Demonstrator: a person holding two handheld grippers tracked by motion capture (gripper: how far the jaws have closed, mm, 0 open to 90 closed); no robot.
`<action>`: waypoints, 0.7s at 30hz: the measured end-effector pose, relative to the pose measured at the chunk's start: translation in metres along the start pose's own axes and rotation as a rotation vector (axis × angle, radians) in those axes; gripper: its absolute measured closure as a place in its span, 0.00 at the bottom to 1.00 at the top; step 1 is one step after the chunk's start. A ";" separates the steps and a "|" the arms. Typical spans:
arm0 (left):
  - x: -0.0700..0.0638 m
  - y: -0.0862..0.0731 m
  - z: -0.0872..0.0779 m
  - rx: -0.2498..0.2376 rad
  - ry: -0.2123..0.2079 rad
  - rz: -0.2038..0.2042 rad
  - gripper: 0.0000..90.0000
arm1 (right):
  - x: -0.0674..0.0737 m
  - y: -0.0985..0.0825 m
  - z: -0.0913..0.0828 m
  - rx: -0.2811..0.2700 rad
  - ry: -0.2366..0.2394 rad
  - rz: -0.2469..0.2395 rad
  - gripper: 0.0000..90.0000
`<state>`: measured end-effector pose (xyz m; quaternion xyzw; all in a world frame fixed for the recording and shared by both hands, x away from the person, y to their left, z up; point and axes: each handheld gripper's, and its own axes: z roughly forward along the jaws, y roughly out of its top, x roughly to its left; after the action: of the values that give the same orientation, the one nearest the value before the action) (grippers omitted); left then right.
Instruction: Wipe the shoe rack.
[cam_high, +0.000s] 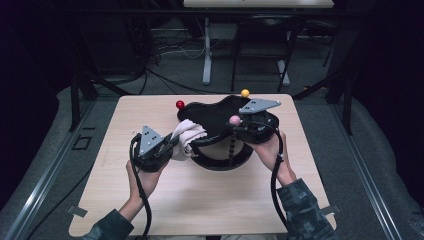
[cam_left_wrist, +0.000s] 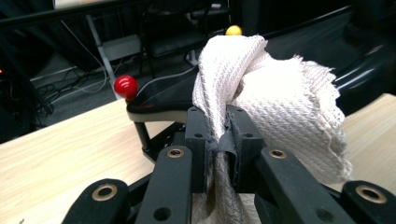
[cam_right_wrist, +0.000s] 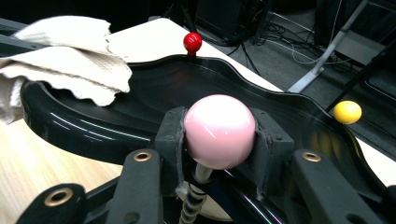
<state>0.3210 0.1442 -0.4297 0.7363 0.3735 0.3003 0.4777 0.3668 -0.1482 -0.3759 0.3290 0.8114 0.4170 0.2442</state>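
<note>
A black wavy-edged tray (cam_high: 220, 116) stands raised on posts above a round black base (cam_high: 220, 161) on the wooden table (cam_high: 200, 200). Coloured balls top its posts: a red ball (cam_high: 180, 104), a yellow ball (cam_high: 245, 93) and a pink ball (cam_high: 235, 120). My left gripper (cam_high: 170, 145) is shut on a bunched white cloth (cam_left_wrist: 280, 107) that rests against the tray's left edge (cam_right_wrist: 70, 116). My right gripper (cam_right_wrist: 219, 135) is shut on the pink ball (cam_right_wrist: 219, 130), pads pressing both its sides, at the tray's near rim.
The table's edges (cam_high: 75, 220) lie near on all sides, with grey floor around. A white desk leg (cam_high: 207, 50), chair legs and cables stand beyond the far edge. Bare wood lies in front of the base.
</note>
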 end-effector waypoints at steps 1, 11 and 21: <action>0.001 -0.001 0.002 0.005 0.002 -0.003 0.89 | -0.001 -0.001 -0.001 -0.003 0.003 -0.002 0.67; 0.013 -0.008 0.037 0.066 0.032 -0.030 0.89 | -0.005 -0.003 -0.005 0.003 0.019 -0.001 0.67; 0.027 -0.013 0.067 0.113 0.056 -0.014 0.89 | -0.006 -0.003 -0.004 0.005 0.036 -0.003 0.67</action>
<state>0.3857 0.1376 -0.4640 0.7508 0.4081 0.2959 0.4268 0.3670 -0.1567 -0.3755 0.3210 0.8170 0.4205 0.2295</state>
